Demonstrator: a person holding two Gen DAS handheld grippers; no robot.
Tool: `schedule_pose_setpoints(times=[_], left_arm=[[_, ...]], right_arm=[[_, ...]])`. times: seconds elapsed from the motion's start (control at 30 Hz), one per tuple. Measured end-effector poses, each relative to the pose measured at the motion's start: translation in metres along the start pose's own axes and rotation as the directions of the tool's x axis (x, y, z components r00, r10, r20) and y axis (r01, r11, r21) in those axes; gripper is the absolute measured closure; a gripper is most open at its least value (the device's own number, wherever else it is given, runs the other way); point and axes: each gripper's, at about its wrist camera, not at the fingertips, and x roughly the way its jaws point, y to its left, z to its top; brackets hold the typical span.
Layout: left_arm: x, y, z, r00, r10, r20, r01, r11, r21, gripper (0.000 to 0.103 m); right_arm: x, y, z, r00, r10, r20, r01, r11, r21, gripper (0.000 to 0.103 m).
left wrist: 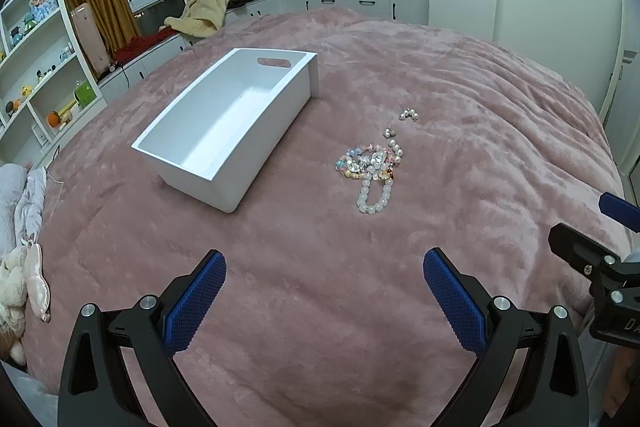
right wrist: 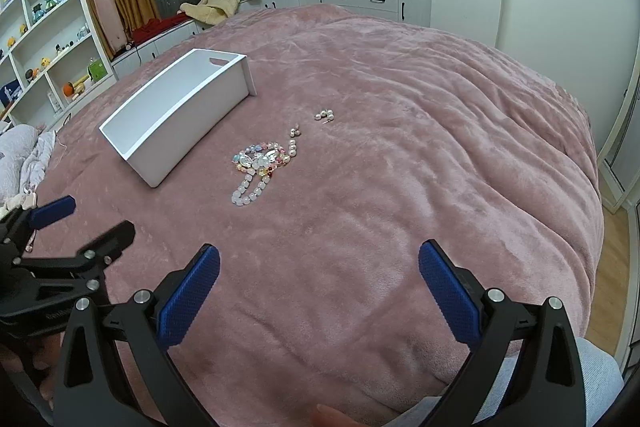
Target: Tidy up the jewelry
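Both tools, left (left wrist: 323,269) and right (right wrist: 319,263), are hanging wide open and empty, while the beads (left wrist: 370,167) are looking light, slippery and best pinched by the white loop.

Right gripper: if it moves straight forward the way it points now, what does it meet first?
Probably the pink blanket. The open right gripper looks forward and down at bare bedding, and nothing lies between. The bead bracelets sit left of that line, so it would likely pass beside them; depth is uncertain.
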Motion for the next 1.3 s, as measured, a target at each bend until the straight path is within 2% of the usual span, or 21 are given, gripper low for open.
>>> schedule_pose_setpoints(times=[0.17, 0.33, 0.53, 0.7, 0.93, 1.1, 1.2, 1.3], left_arm=[[0.006, -0.004, 0.0, 1.0, 0.0, 0.003, 0.0, 1.0, 0.008, 0.003], [0.027, -0.01, 0.0, 0.998, -0.064, 0.016, 0.064, 0.998, 0.006, 0.003], [0.065, -0.024, 0.004, 0.99, -0.142, 0.015, 0.142, 0.99, 0.009, 0.003], [0.107, -0.032, 0.008, 0.985, -0.171, -0.009, 0.171, 0.985, -0.008, 0.003], [0.14, -0.036, 0.013, 0.972, -0.233, 0.003, 0.233, 0.972, -0.027, 0.003], [0.149, -0.041, 0.02, 0.968, -0.25, 0.014, 0.25, 0.968, -0.014, 0.003], [0.158, -0.045, 0.024, 0.967, -0.254, 0.008, 0.254, 0.967, -0.008, 0.003], [0.169, -0.048, 0.028, 0.965, -0.261, -0.001, 0.261, 0.965, -0.007, 0.003]], right_arm=[[-0.001, -0.003, 0.004, 0.999, 0.035, 0.009, -0.035, 0.999, 0.021, 0.005], [0.008, 0.0, 0.016, 1.0, 0.027, 0.004, -0.027, 1.0, 0.005, 0.005], [0.032, 0.0, 0.045, 0.998, -0.057, 0.012, 0.058, 0.996, -0.07, 0.005], [0.061, 0.0, 0.069, 0.997, -0.072, -0.008, 0.071, 0.99, -0.121, 0.005], [0.085, 0.001, 0.101, 1.0, -0.001, 0.02, 0.004, 0.99, -0.141, 0.005], [0.11, 0.012, 0.114, 0.996, 0.045, 0.074, -0.025, 0.966, -0.257, 0.005], [0.13, 0.019, 0.125, 0.995, 0.076, 0.065, -0.05, 0.942, -0.332, 0.005], [0.158, 0.015, 0.136, 0.997, 0.069, 0.023, -0.057, 0.936, -0.349, 0.005]])
